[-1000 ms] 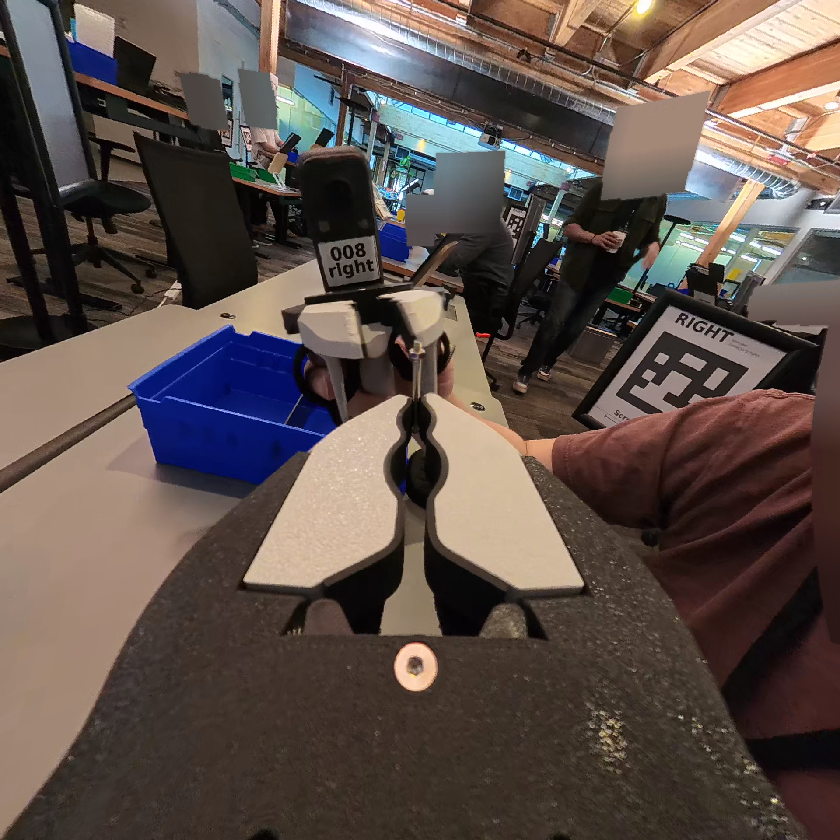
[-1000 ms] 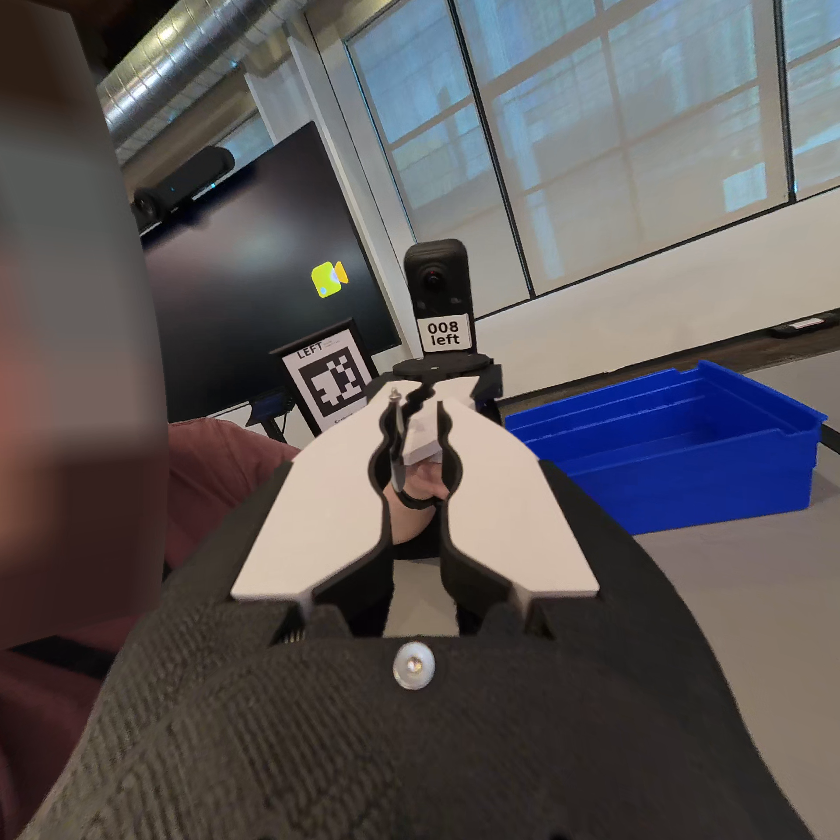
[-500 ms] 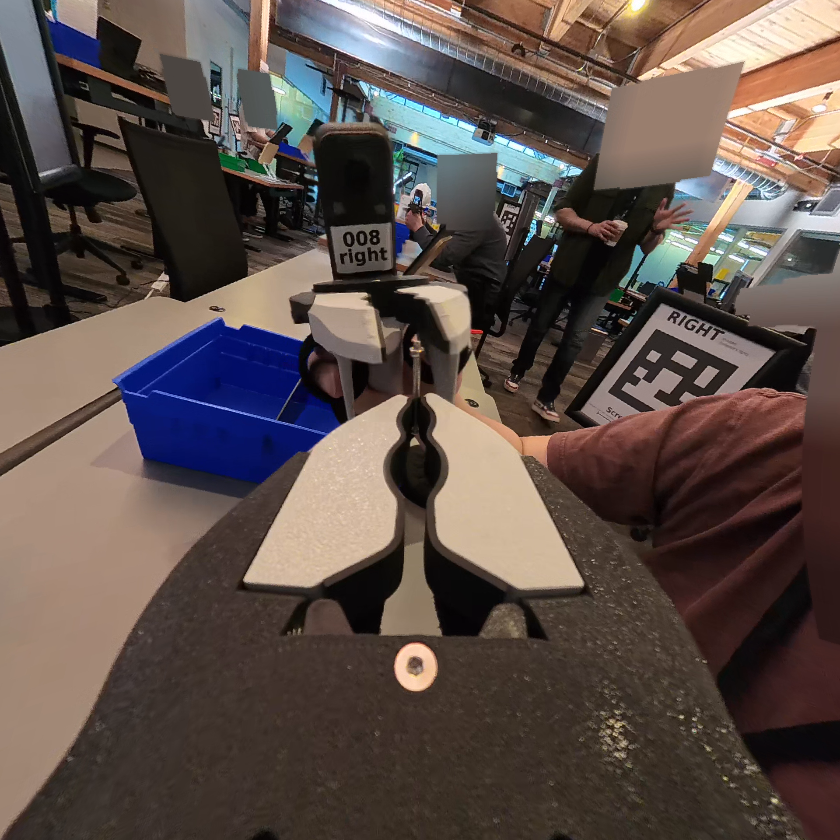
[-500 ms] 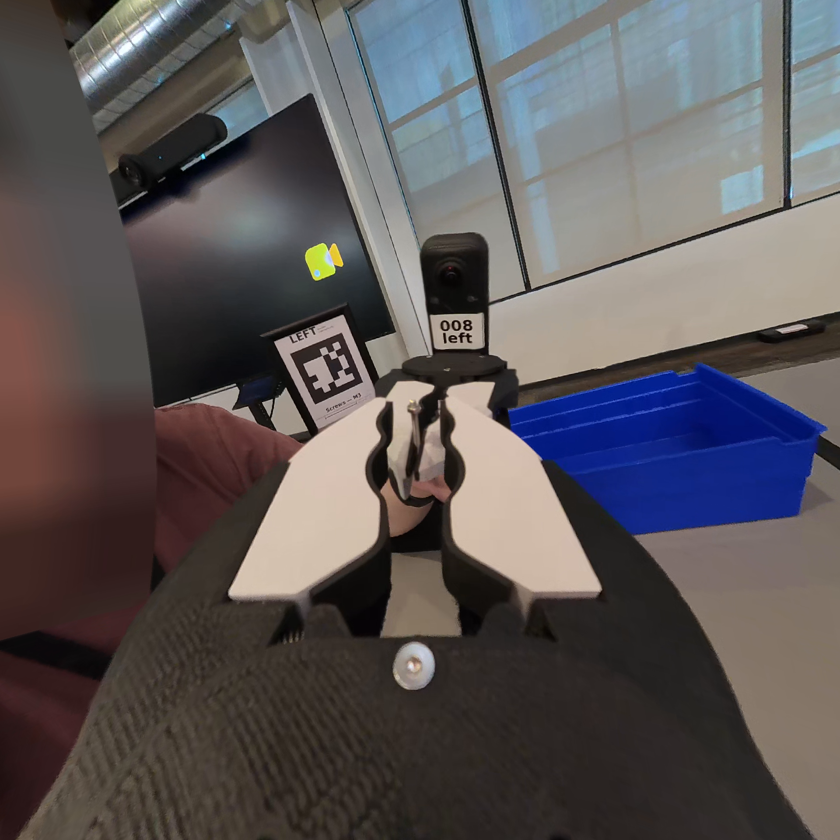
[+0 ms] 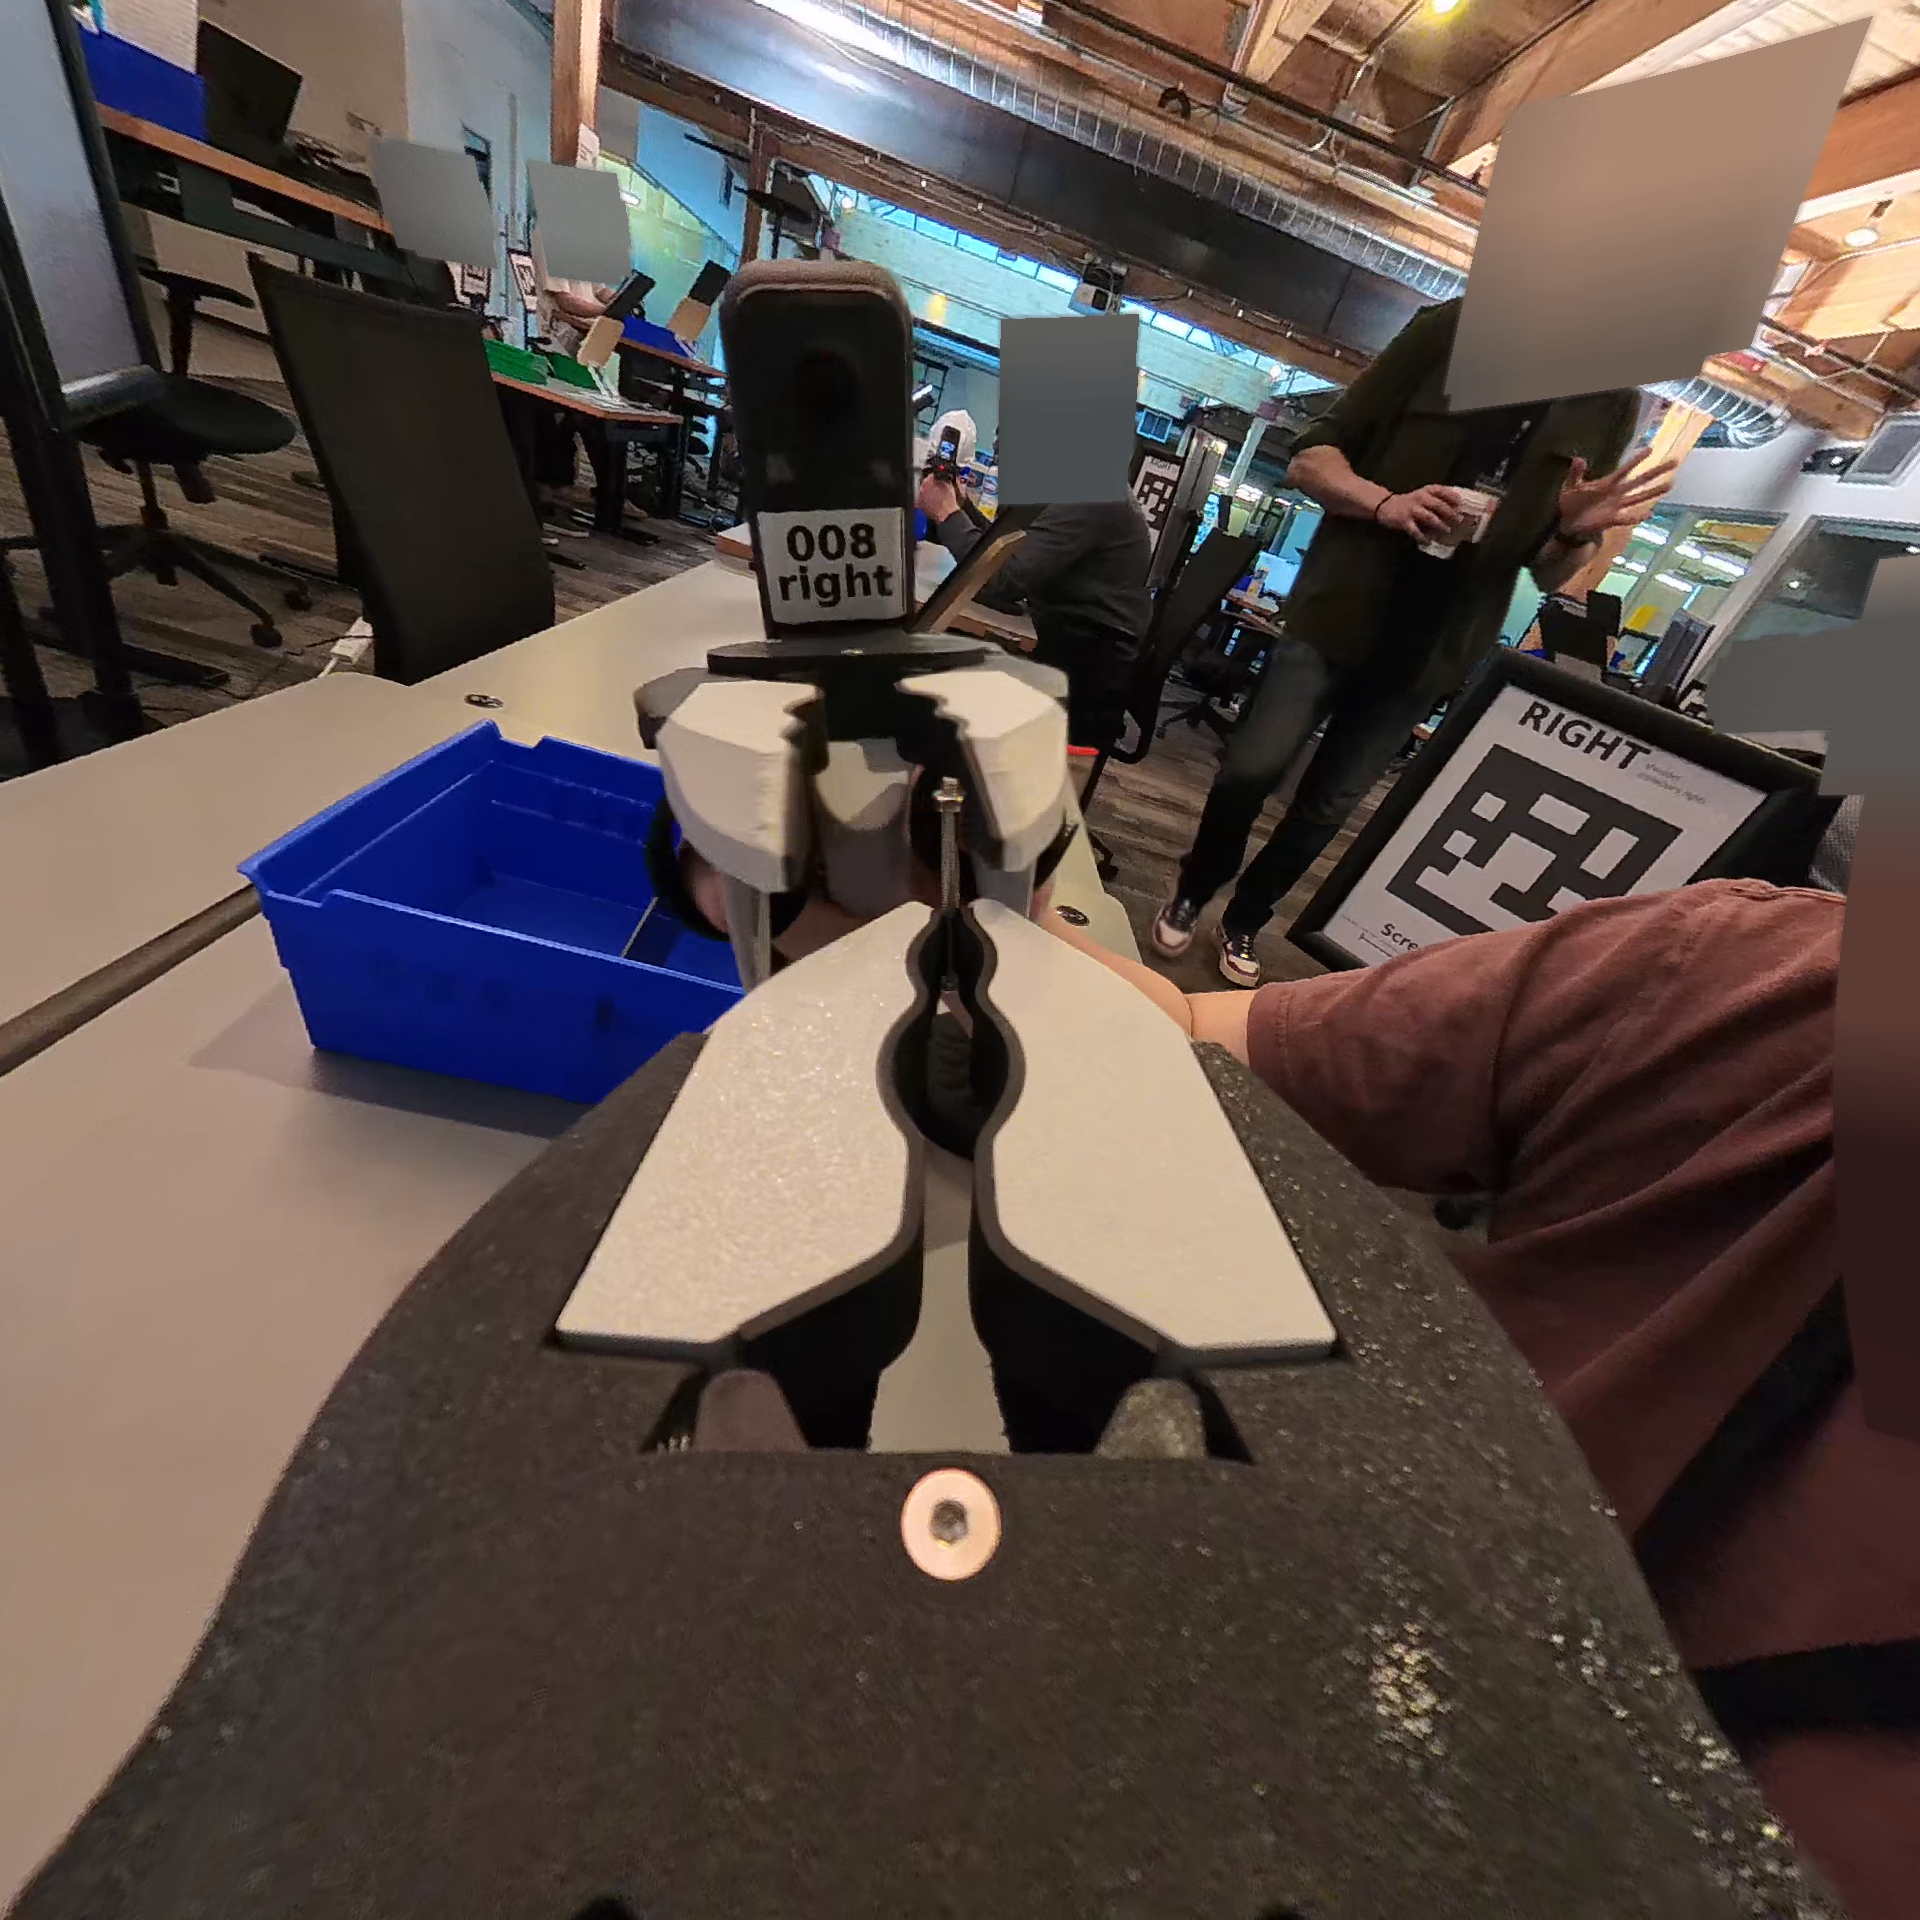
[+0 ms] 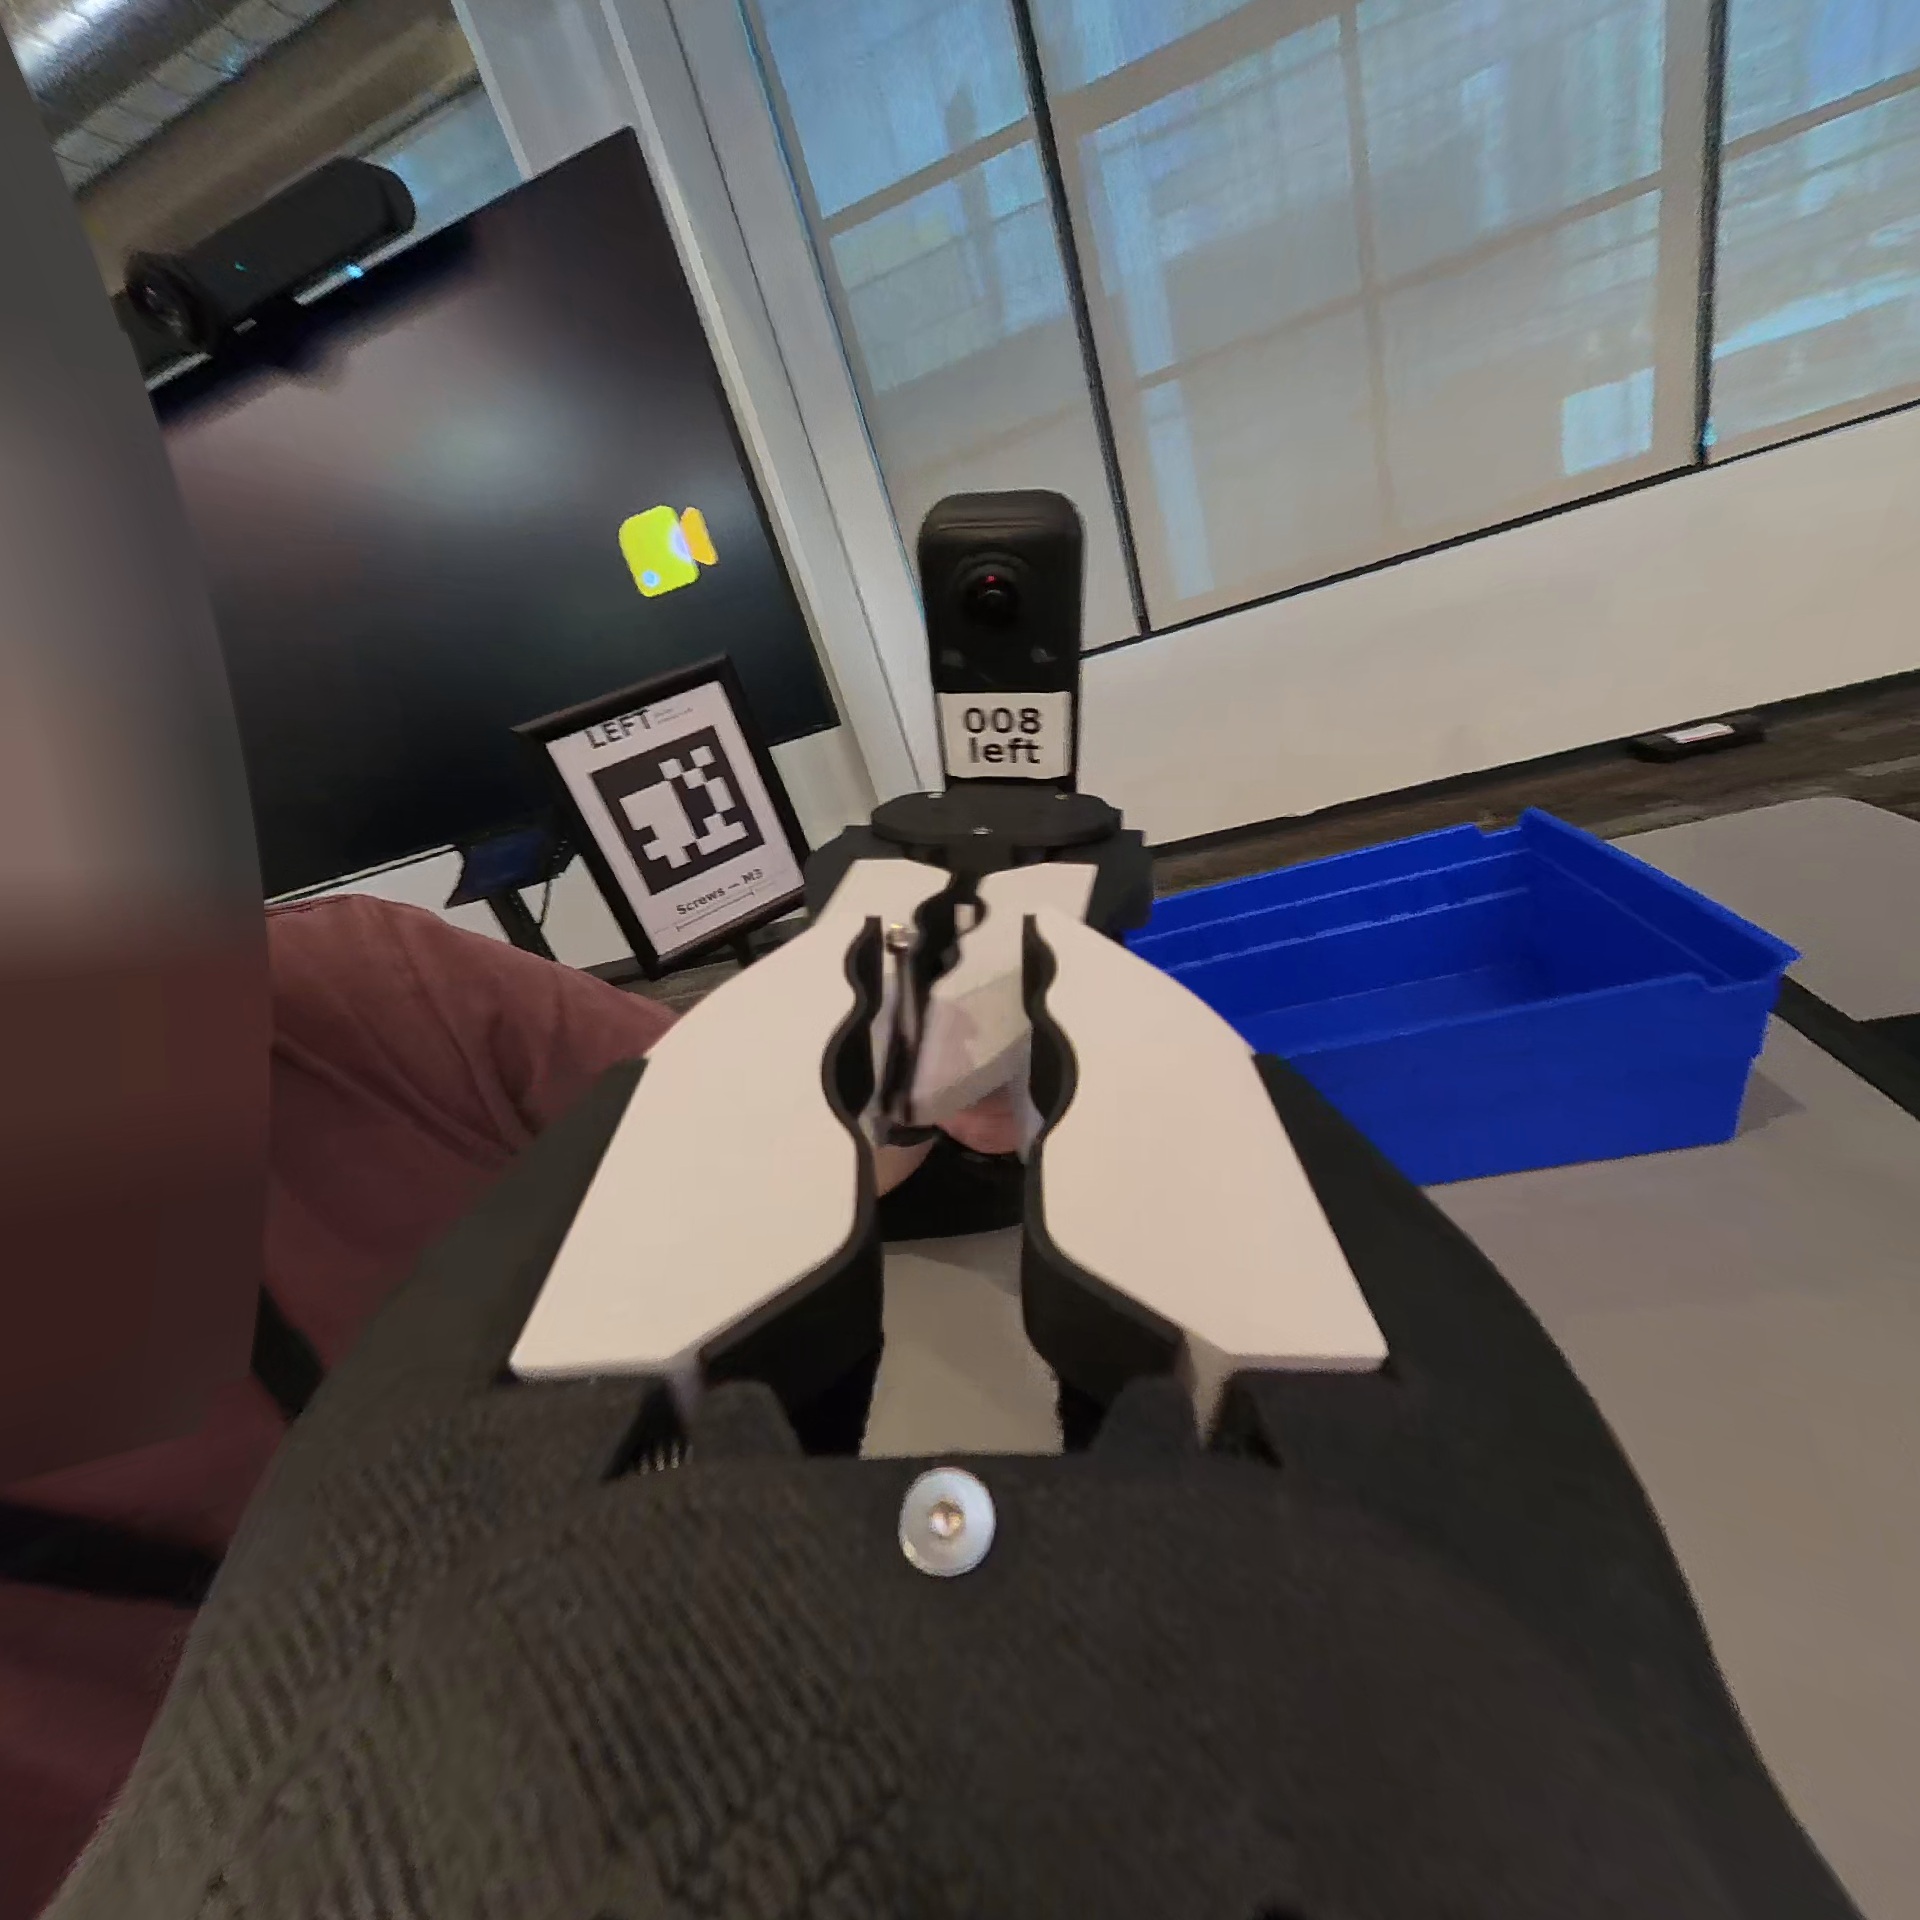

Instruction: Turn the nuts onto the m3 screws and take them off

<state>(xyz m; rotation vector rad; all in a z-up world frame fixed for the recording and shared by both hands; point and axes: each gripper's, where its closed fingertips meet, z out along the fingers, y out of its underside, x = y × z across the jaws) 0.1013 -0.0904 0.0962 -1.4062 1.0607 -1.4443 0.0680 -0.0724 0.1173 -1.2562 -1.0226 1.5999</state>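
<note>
Blue bin (image 5: 488,935), open-topped, on grey table (image 5: 156,1195). Framed marker sign (image 5: 1538,842) standing beside a maroon sleeve (image 5: 1558,1039). Second framed marker sign (image 6: 681,821) before dark wall screen (image 6: 436,520). Black office chair (image 5: 416,488) behind table.

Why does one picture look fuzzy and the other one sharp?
In the right wrist view the screw and the windows look smeared, probably from motion. In the left wrist view the screw and the blue bin are crisp, lit by bright ceiling lights. Both views bend straight lines near the edges, as wide-angle lenses do.
</note>
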